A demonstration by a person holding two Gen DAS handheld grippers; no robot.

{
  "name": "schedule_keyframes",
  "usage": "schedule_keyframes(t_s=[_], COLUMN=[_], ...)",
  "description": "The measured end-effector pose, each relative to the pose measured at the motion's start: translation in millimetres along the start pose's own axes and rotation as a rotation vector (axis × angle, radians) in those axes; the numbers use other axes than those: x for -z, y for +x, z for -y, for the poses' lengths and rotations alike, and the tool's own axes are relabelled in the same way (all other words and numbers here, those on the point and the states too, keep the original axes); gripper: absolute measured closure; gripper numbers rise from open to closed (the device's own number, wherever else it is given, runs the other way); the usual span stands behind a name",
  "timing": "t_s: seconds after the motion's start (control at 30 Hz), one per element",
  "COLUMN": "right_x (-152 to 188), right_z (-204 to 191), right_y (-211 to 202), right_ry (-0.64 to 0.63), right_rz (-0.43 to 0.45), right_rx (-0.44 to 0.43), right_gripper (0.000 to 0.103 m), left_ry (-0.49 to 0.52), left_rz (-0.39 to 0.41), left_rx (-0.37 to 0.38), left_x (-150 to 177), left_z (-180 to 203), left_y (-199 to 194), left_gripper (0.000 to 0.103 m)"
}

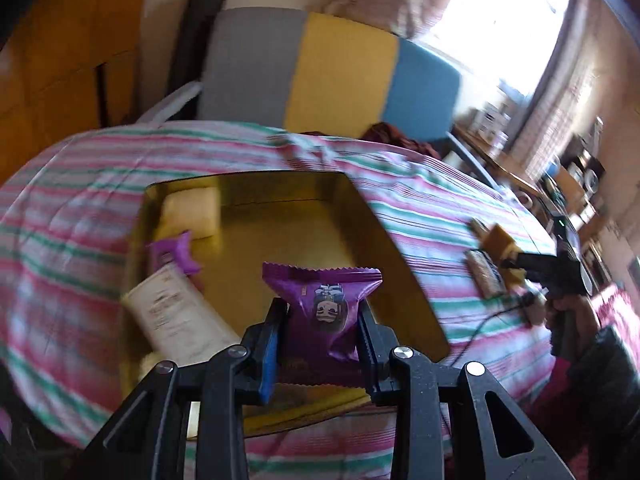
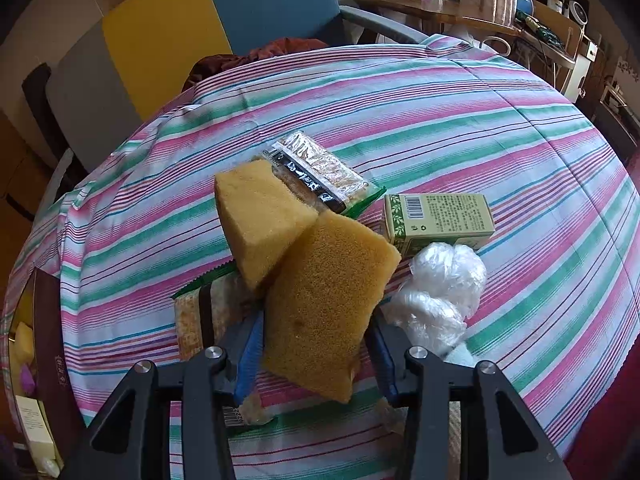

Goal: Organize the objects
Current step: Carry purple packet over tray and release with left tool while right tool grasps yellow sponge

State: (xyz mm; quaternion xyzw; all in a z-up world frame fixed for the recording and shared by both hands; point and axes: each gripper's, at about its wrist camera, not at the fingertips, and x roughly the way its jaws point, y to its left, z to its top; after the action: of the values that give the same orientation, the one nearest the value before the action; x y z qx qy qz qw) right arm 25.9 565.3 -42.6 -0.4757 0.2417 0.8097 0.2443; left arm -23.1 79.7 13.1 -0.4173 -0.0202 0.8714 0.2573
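Striped cloth [image 2: 440, 128] covers the table; left fingers [image 1: 320, 320] grip a purple packet [image 1: 320, 300], right fingers [image 2: 316, 344] a sponge [image 2: 324, 300].

Left gripper [image 1: 322, 316] clamped; right gripper [image 2: 316, 340] (angled down) gripping.

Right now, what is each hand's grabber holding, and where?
Left gripper pinches the purple snack packet by its lower half. Right gripper clamps the yellow sponge across its lower sides.

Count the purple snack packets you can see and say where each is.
2. One purple snack packet is clamped in the left gripper above the gold box; another purple packet lies inside that box. More may be hidden.
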Motion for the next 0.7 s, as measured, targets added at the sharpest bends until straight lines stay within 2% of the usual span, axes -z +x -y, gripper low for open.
schedule_keyframes(t_s=[0.13,0.23,0.37,0.5,0.6,0.7], right_x=[1,0,0,0,1,0], right_z=[-1,-2,-5,-7,-8,-8], right_y=[-2,-1,-1,-1,-2,-1], right_ry=[-0.014,-0.021,-0.033,-0.037,-0.043,-0.047], right_rz=[0.003,0.005,0.005,0.006,0.004,0.0], right_rx=[0.005,0.008,0.014,0.016,0.017,0.016], right_gripper=[0.055,0.055,0.055,0.055,0.055,0.055], left_ry=[-0.138,-0.186,-0.135,-0.07,-0.024,-0.04], left_rz=[0.016,0.029,0.016,-0.037,-0.091,-0.178], left_rx=[-0.059,-0.072,-0.061,-0.041,-0.055,-0.047], left_x=[4,0,-18,-47,-69,-88], left_z=[-53,-71,-63,-46,-36,-36], left_y=[-15,-17,-3,31,61,100], left_gripper=[0.069,0.069,0.069,0.069,0.069,0.069])
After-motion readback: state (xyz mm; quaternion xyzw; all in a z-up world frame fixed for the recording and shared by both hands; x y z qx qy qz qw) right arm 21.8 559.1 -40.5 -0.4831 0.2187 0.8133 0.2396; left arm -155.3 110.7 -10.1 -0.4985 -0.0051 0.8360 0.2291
